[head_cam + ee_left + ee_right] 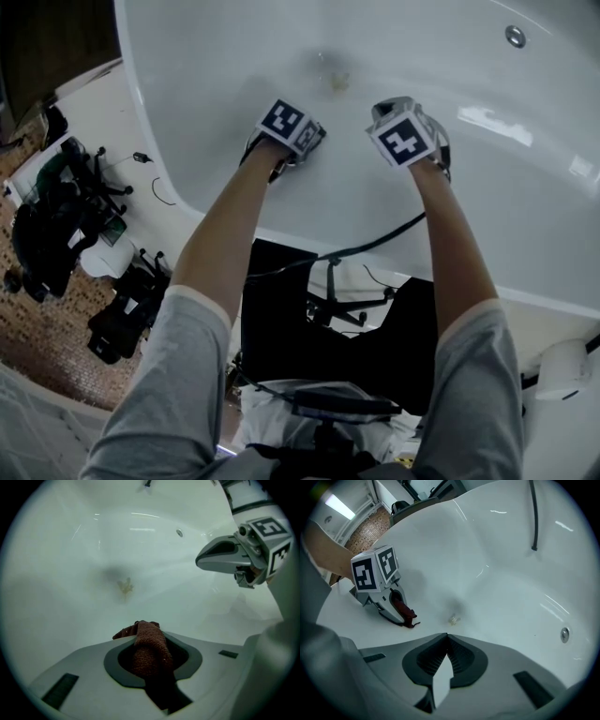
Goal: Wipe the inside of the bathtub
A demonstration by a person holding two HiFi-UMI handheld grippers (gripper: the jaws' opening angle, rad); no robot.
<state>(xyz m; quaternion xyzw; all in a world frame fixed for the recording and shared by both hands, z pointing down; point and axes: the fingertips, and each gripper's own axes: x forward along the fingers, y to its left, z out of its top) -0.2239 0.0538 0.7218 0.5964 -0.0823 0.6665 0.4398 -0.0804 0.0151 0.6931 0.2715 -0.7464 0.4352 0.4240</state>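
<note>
The white bathtub (525,187) fills the head view, and its drain (330,77) carries a yellowish stain. My left gripper (298,136) hovers just below the drain, shut on a brown cloth (149,649) that bunches up between its jaws. That cloth (406,614) also hangs from the left gripper (389,603) in the right gripper view. My right gripper (405,133) hangs beside the left one, a little to the right. Its jaws (446,638) meet with nothing between them. The drain (124,587) lies ahead of both grippers.
A round metal fitting (515,36) sits on the far tub wall. A black cable (375,244) crosses the near rim, and another cable (533,517) hangs down the tub wall. Dark equipment (56,220) stands on the floor at the left.
</note>
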